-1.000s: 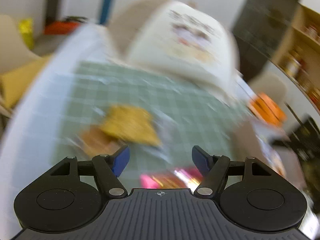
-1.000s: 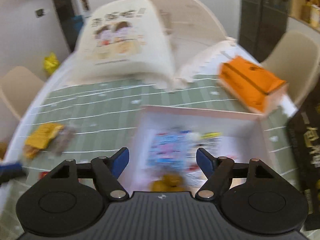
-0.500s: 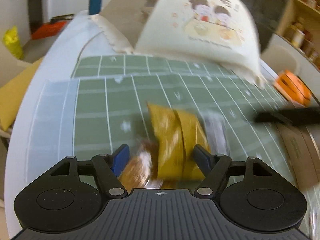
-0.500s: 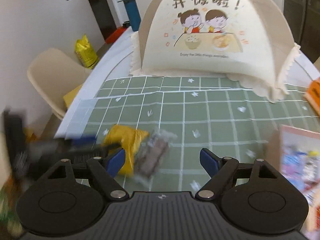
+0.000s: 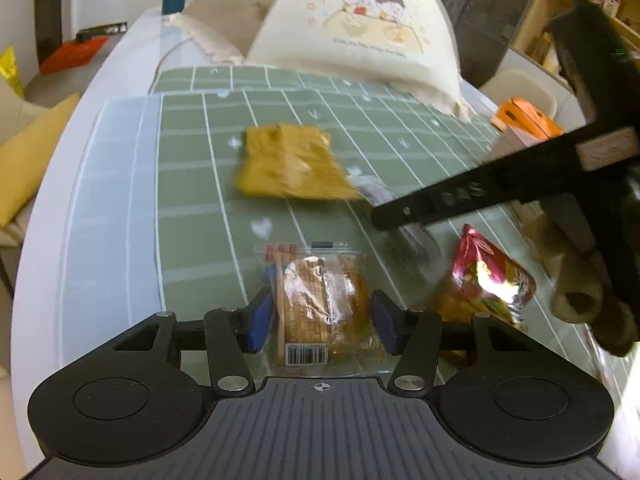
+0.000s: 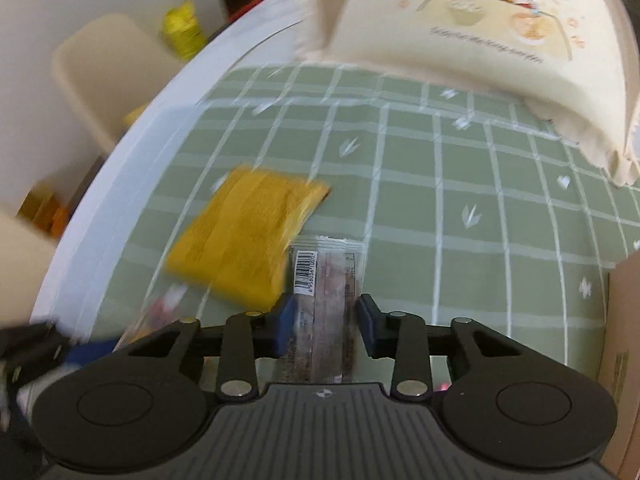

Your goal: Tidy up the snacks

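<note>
A clear-wrapped brown cake [image 5: 324, 304] lies on the green checked mat [image 5: 192, 200]. My left gripper [image 5: 322, 320] straddles it; its jaws are closing and the blue pads reach only the loose wrapper edges. A dark brown bar in clear wrap [image 6: 328, 312] sits between the closing jaws of my right gripper [image 6: 326, 320], whose pads press on its sides. Beside the bar lies a yellow packet [image 6: 244, 240], which in the left wrist view [image 5: 288, 164] is beyond the cake. A red foil packet [image 5: 484, 276] rests to the right. One black finger [image 5: 440, 200] of the right gripper crosses the left wrist view.
A cream dome food cover [image 5: 360, 32] stands at the back of the mat. An orange box [image 5: 524, 116] lies far right, and a cardboard box wall [image 6: 624, 320] rises at the right edge. A beige chair [image 6: 104, 80] stands past the table's white rim [image 6: 120, 184].
The right gripper swung left from the box to the brown bar and narrowed onto it. The left gripper sank from the yellow packet to the clear-wrapped cake, jaws narrowing.
</note>
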`<state>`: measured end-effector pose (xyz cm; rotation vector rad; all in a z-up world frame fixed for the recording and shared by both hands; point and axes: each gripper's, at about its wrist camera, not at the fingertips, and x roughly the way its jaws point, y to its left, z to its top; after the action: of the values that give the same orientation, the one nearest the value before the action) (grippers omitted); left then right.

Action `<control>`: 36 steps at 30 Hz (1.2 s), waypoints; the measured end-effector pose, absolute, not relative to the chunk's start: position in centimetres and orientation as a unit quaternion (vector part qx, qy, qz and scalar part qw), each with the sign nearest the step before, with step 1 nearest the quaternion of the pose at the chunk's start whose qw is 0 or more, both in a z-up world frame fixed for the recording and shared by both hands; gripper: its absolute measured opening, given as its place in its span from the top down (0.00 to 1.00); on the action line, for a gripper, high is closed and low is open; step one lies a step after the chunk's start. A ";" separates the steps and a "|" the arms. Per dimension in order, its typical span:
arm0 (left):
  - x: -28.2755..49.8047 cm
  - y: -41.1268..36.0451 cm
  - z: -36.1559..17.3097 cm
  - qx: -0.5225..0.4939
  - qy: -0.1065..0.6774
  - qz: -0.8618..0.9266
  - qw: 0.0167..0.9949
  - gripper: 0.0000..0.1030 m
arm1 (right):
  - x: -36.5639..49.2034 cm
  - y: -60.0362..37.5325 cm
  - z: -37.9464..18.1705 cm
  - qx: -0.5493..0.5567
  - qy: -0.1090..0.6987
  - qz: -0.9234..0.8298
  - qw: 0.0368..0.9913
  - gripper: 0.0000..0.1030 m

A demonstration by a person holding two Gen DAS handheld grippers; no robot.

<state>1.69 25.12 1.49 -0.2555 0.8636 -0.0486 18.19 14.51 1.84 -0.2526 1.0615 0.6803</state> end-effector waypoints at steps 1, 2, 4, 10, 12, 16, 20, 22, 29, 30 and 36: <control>0.9 24.6 1.5 -0.124 0.422 -0.028 0.898 0.44 | 17.0 13.9 2.1 -0.119 0.498 0.331 0.793 0.67; -0.1 23.8 1.6 -0.127 0.428 -0.035 0.894 0.44 | 16.1 13.4 2.4 -0.117 0.501 0.341 0.787 0.68; -1.8 22.6 1.7 -0.133 0.436 -0.042 0.889 0.44 | 14.3 12.1 3.3 -0.112 0.502 0.359 0.779 0.68; -6.3 20.3 1.8 -0.130 0.451 0.024 0.883 0.44 | 11.4 10.7 6.3 -0.120 0.506 0.437 0.734 0.51; -6.5 20.6 1.8 -0.144 0.451 0.040 0.880 0.44 | 12.5 11.9 7.1 -0.104 0.486 0.428 0.755 0.19; -5.9 20.7 1.9 -0.139 0.459 0.040 0.876 0.43 | 15.4 16.1 6.3 -0.074 0.449 0.348 0.820 0.12; -5.5 20.4 2.1 -0.136 0.463 0.036 0.875 0.43 | 17.4 20.9 2.7 -0.081 0.447 0.272 0.848 0.12; -5.3 20.7 2.1 -0.145 0.463 0.033 0.874 0.44 | 18.0 22.3 1.4 -0.079 0.446 0.253 0.855 0.12; -5.1 20.9 2.0 -0.153 0.464 0.021 0.872 0.43 | 17.2 21.6 3.3 -0.116 0.453 0.327 0.821 0.66; -5.1 20.8 2.0 -0.149 0.463 0.020 0.873 0.43 | 16.5 20.4 4.4 -0.115 0.451 0.343 0.816 0.71; -6.2 21.4 1.8 -0.178 0.445 0.028 0.877 0.45 | 12.2 11.4 7.9 -0.097 0.455 0.388 0.796 0.80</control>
<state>-6.21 21.37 1.79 -0.3704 0.9277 0.0587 12.19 11.40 7.89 -0.2080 0.9765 0.8330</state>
